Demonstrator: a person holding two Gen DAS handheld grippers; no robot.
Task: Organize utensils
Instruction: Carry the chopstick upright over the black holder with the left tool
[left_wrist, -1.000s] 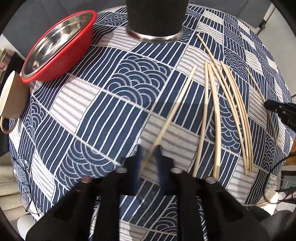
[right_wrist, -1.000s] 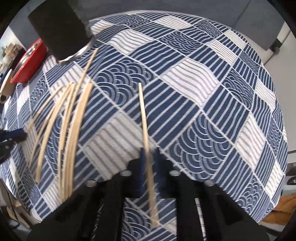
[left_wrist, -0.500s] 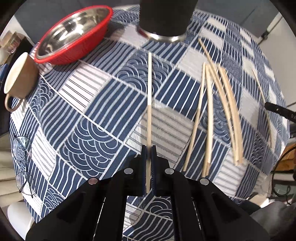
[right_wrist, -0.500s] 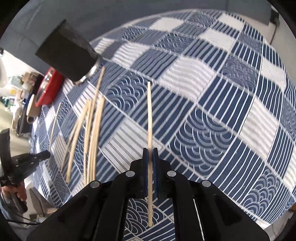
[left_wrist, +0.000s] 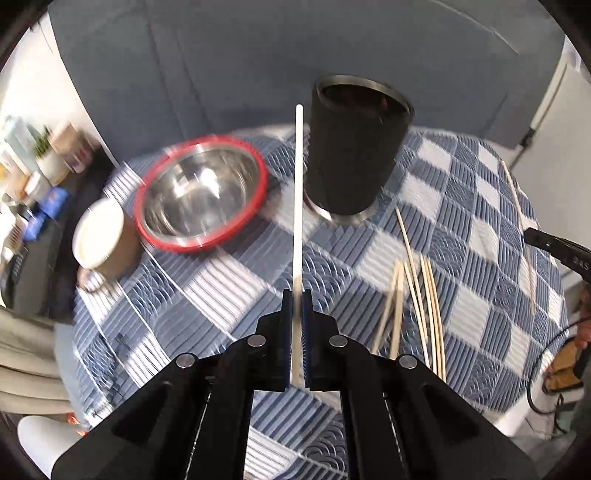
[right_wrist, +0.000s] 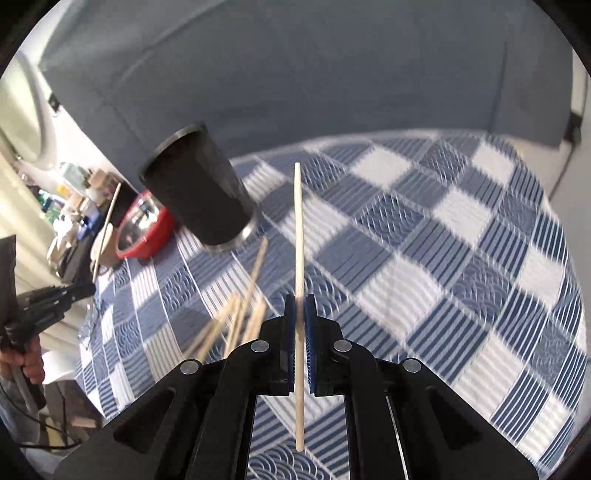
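**Wooden sticks up in the air, cup straight ahead**

Wooden chopstick in each tool right now, both lifted clear of the checked tablecloth (left_wrist: 476, 236). The left gripper (left_wrist: 296, 308) has its pads pressed together on one chopstick (left_wrist: 298, 192), pinching it near the bottom end, so nearly the whole length sticks out forward past the fingers. The tip sits just left of the black cup (left_wrist: 354, 155), roughly level with its open rim in the left camera.

The right gripper (right_wrist: 300, 314) is pinching its own chopstick (right_wrist: 298, 236) closer to the middle, with a good bit hanging out behind the pads. From the right camera the cup (right_wrist: 199, 192) is up and off to the left of that tip, well apart.

So I'd say the left hand is nearer and better lined up. Its stick only has to shift a little to the right and tilt tip-down over the opening. The right one has a longer swing across.

More loose chopsticks (left_wrist: 417, 295) lie in a bunch on the cloth to the right of the cup, with the red-rimmed steel bowl (left_wrist: 201, 199) on the cup's other side.
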